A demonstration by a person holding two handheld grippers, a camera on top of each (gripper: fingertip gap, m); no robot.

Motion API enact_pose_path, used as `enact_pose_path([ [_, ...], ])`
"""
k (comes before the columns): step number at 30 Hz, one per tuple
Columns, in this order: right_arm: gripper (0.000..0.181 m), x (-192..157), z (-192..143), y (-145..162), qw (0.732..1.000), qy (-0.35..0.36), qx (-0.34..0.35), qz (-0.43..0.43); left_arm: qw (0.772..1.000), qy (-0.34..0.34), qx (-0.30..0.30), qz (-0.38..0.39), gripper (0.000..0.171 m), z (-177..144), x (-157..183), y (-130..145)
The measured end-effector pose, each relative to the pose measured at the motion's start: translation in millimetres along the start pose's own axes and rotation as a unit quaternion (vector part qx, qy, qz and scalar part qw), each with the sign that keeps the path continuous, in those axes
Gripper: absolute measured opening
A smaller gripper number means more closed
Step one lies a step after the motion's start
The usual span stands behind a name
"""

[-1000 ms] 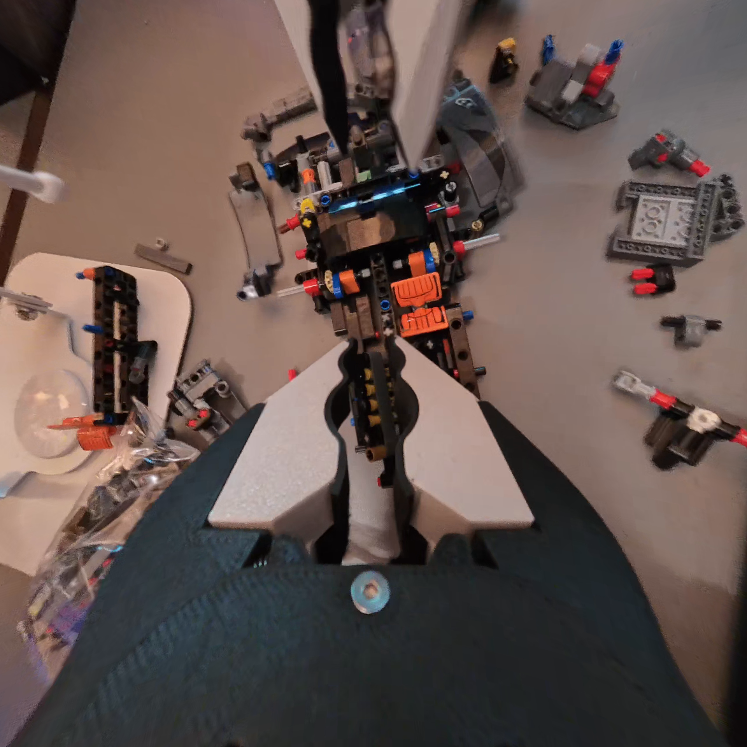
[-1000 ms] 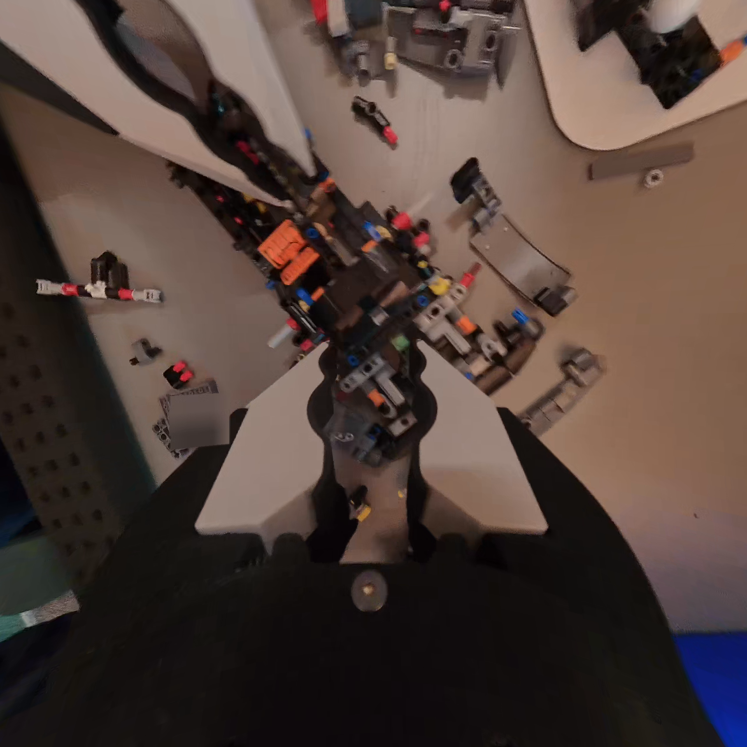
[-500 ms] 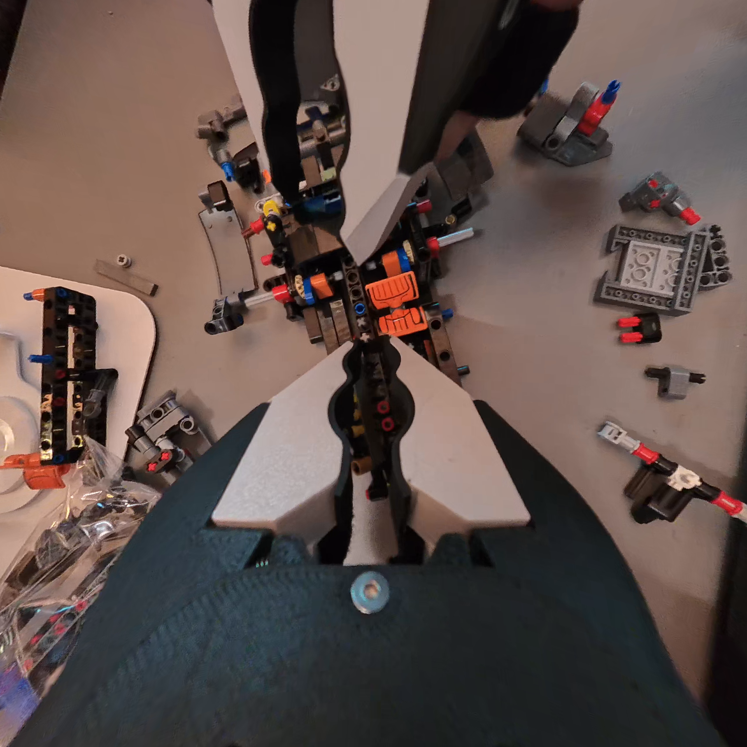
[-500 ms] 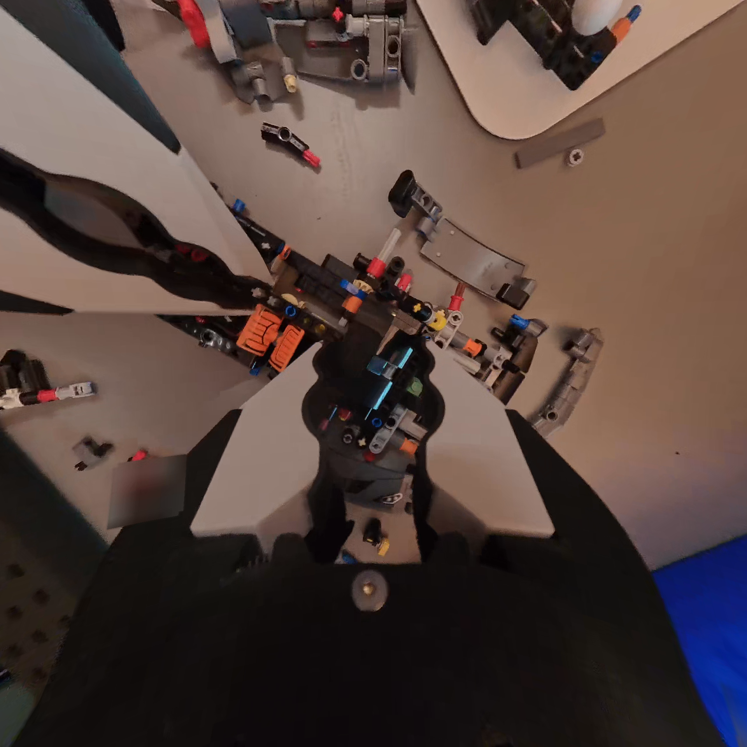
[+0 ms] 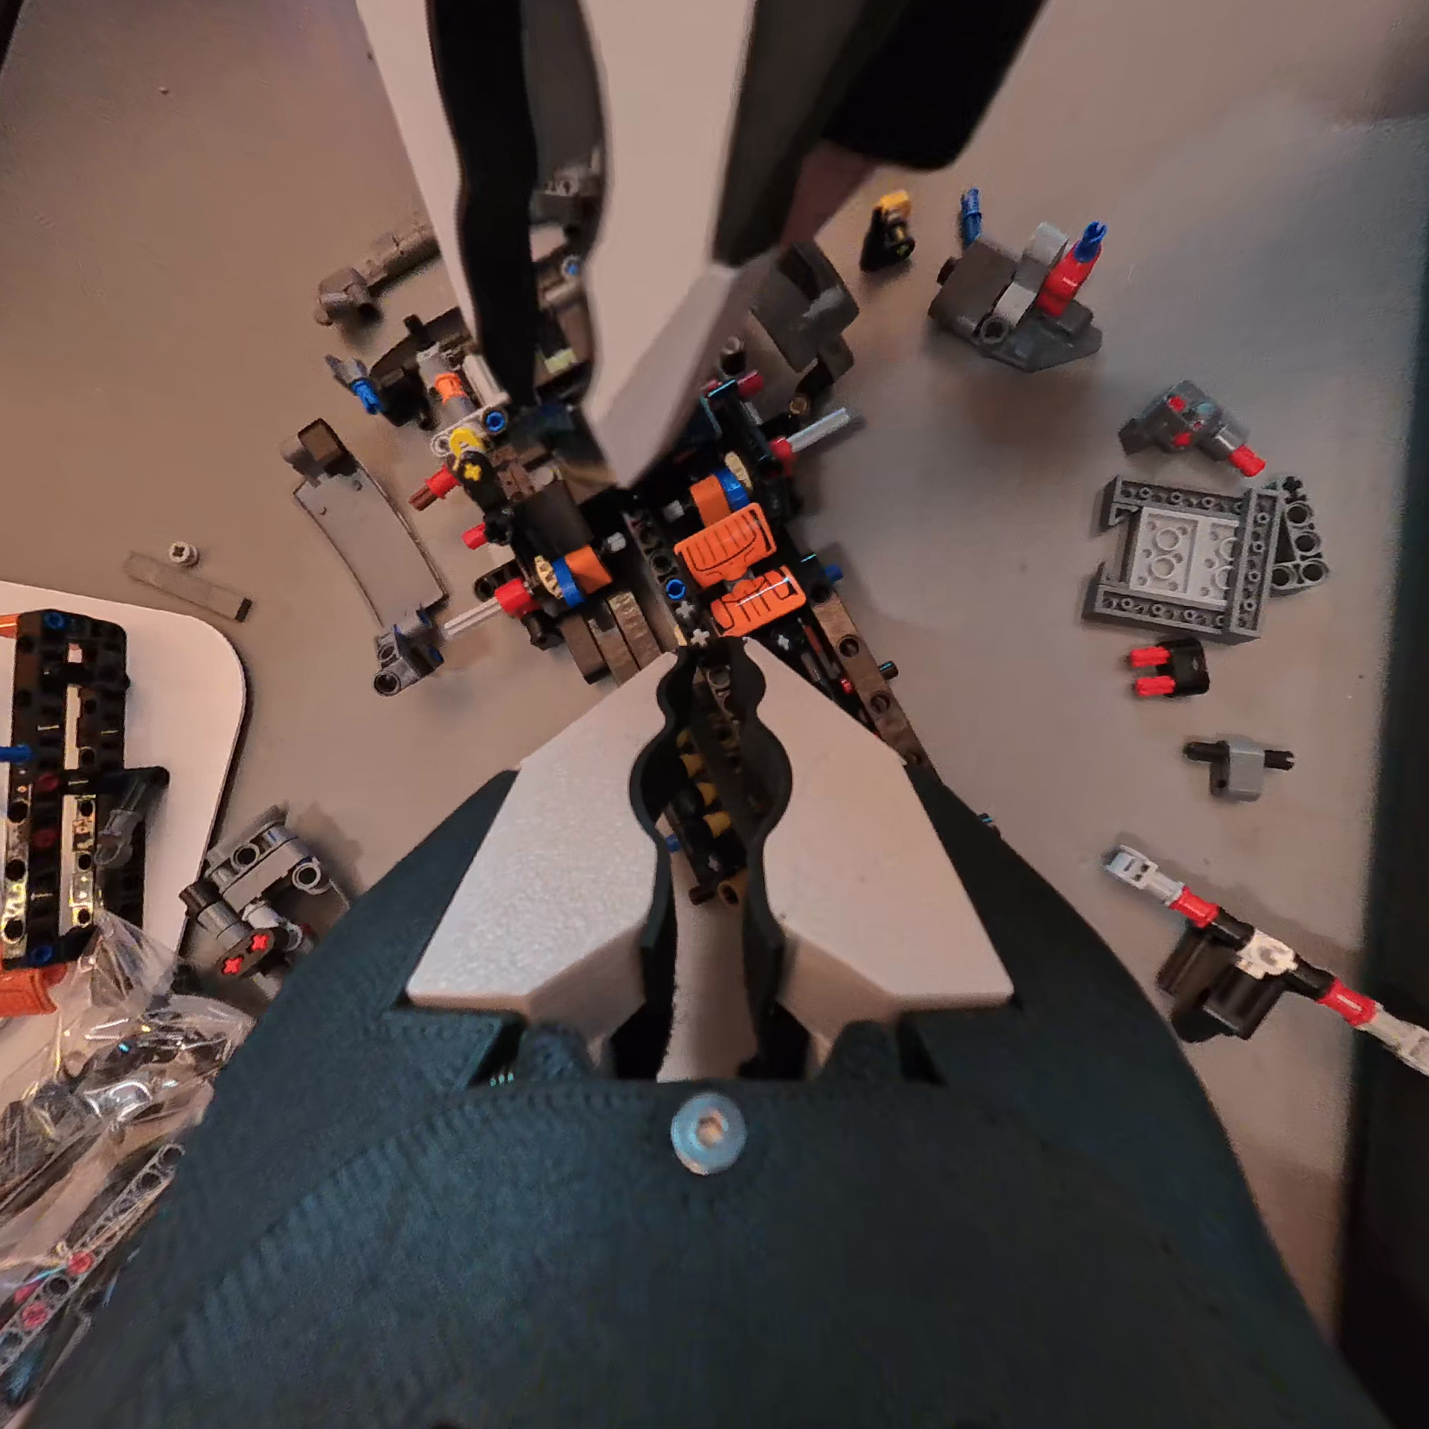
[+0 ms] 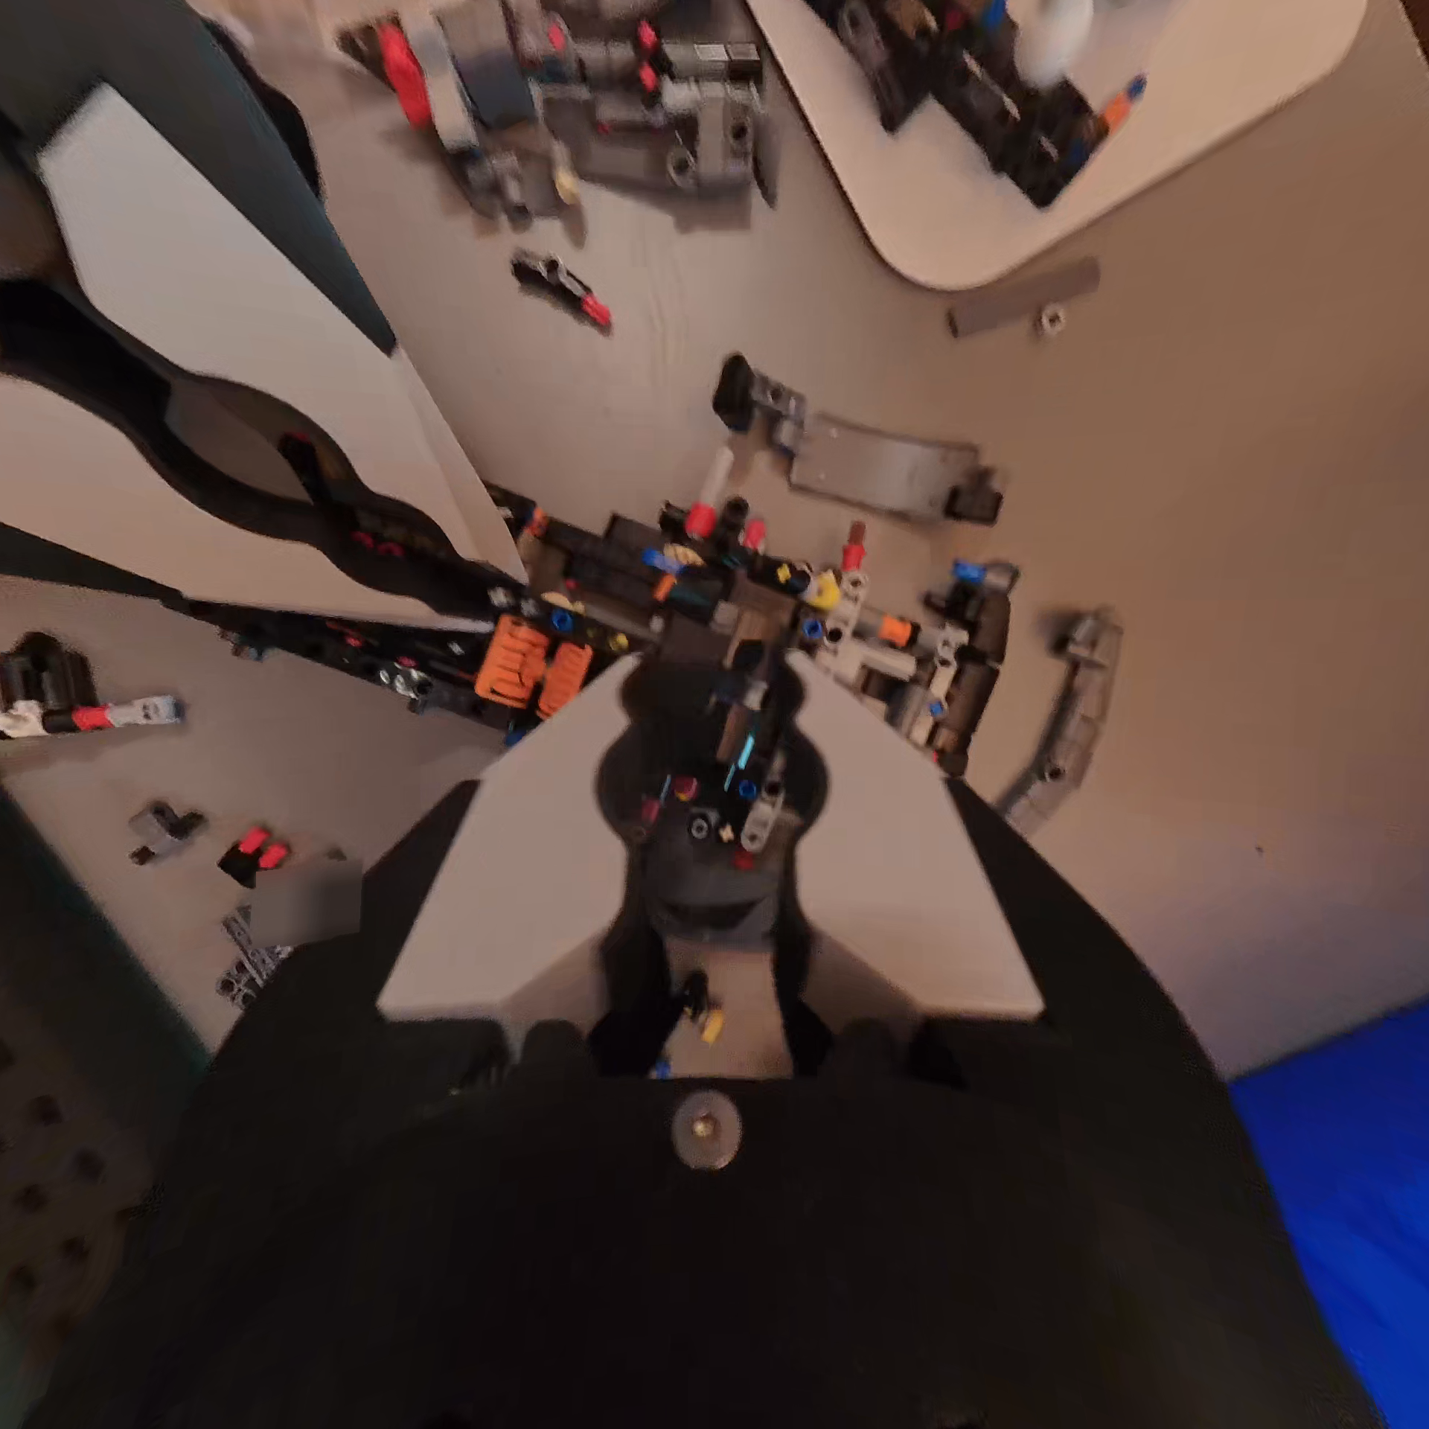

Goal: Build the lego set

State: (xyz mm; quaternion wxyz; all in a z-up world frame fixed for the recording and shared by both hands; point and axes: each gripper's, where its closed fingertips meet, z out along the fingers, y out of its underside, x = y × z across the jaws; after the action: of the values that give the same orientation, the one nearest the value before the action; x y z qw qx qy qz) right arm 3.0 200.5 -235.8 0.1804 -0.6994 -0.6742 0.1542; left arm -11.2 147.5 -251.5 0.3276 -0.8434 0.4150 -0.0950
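Lego model, black with two orange seats, lying on the grey tabletop between the two claws. Left claw: clamped on the model's narrow black beam end, which runs back between its fingers. Right claw: closed around the opposite, bulkier end of the model; this view is blurred. In the left wrist view the right claw comes in from the far side, tips on the model. Right of the left claw: grey studded frame, black block with red pins. Left of it: curved grey panel, white board carrying a black frame, clear bag of parts.
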Motion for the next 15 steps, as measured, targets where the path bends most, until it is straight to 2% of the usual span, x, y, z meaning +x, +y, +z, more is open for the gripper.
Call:
enact_pose_path([
  [2,0.04,-4,4,13,0.999,0.004,-0.031,0.006,1.0,0.001,0.0,-0.003,0.007,0,0,0],
  [8,0.034,0,9,13,0.996,0.071,-0.042,-0.037,1.0,0.005,0.001,-0.004,0.007,1,2,-1],
  [10,0.025,-1,9,8,0.995,0.084,-0.026,-0.054,1.0,0.005,0.004,0.0,0.008,1,3,-2],
  [12,0.024,-1,9,9,0.997,0.069,-0.017,-0.038,1.0,0.01,0.007,-0.002,0.007,2,4,-2],
  [15,0.024,-1,8,5,0.999,-0.004,0.031,0.014,1.0,0.018,0.014,-0.009,0.008,2,4,-2],
])
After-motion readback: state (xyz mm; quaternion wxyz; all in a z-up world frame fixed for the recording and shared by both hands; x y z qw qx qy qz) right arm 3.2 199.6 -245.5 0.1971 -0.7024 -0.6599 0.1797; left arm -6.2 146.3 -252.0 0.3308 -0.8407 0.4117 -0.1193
